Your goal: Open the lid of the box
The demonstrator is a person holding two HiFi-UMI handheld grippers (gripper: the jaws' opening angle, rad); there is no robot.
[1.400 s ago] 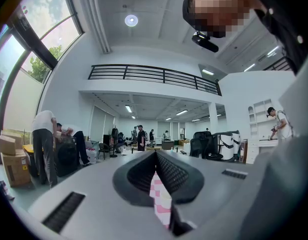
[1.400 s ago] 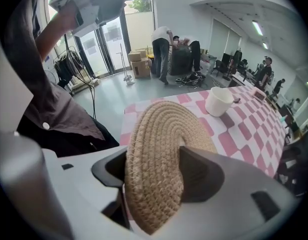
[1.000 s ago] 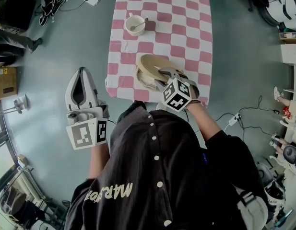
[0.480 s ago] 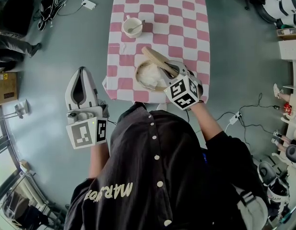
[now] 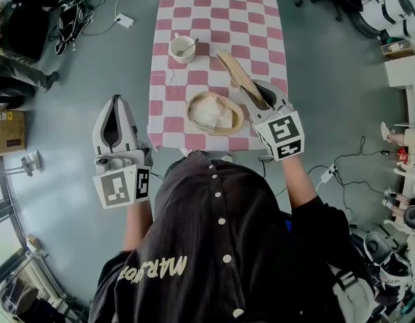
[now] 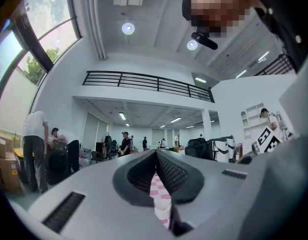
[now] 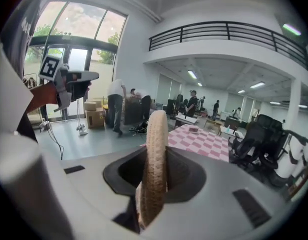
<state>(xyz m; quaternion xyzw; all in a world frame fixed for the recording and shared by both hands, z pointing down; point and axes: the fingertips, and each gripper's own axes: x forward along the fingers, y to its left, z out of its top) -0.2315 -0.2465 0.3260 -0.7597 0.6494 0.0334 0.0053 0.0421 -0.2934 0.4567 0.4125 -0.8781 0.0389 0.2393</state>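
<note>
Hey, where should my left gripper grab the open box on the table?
Likely the box by its left rim, jaws straddling the thin upright wall, coming from the left; the right gripper holds the lid on the right side.

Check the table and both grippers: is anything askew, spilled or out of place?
Only the woven lid: it is off the box, clamped on edge in the right gripper's jaws and tilted above the table. The box stands open and upright, the cup with its spoon is upright, nothing spilled.
</note>
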